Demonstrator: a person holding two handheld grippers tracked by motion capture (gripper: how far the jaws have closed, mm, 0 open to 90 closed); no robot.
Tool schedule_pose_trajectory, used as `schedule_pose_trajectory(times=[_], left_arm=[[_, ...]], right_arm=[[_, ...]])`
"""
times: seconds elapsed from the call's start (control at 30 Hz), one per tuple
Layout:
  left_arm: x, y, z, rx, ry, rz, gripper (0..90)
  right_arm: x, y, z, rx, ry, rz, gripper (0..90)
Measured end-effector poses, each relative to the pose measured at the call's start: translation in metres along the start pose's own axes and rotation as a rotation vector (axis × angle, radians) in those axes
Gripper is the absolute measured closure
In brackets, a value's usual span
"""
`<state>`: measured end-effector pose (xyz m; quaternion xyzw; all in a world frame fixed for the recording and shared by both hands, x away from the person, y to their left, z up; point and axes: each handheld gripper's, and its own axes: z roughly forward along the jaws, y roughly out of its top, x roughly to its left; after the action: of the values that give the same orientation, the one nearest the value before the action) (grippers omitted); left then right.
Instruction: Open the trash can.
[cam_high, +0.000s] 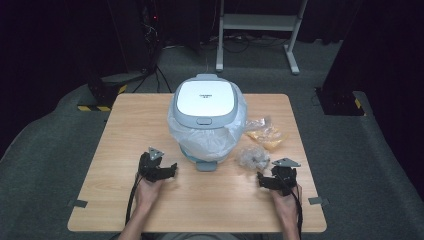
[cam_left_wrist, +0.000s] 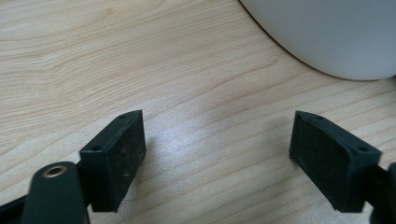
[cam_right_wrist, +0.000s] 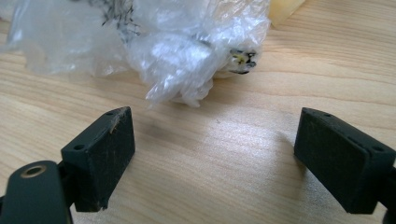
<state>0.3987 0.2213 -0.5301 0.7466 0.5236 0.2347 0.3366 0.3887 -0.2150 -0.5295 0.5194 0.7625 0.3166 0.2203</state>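
Resting low over a wooden bench (cam_high: 150, 200), two hand-held tools sit with jaws apart and nothing between them. Just ahead of the right tool (cam_high: 276, 180) lies a crumpled clear plastic wrapper (cam_high: 252, 156), lying flat with its long axis running roughly left to right; an orange-filled bag (cam_high: 267, 132) lies beyond it. Near the left tool (cam_high: 159, 167), a lidded white bin (cam_high: 206, 97) lined with a plastic bag stands upright at the bench's middle.
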Motion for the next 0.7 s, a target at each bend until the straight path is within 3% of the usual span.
schedule_pose_trajectory(times=[0.17,0.3,0.7], left_arm=[[0.0011,-0.0002,-0.0003,-0.002,-0.014,-0.010,18.8],[-0.0007,0.0001,0.0002,0.005,0.002,0.010,17.9],[-0.0021,-0.0005,-0.0020,0.023,0.013,-0.006,14.8]], right_arm=[[0.0005,0.0002,0.0001,-0.002,-0.008,-0.001,12.8],[0.0004,0.0001,0.0000,-0.001,-0.008,-0.003,12.8],[0.0001,0.0001,0.0001,-0.004,-0.008,-0.009,13.1]])
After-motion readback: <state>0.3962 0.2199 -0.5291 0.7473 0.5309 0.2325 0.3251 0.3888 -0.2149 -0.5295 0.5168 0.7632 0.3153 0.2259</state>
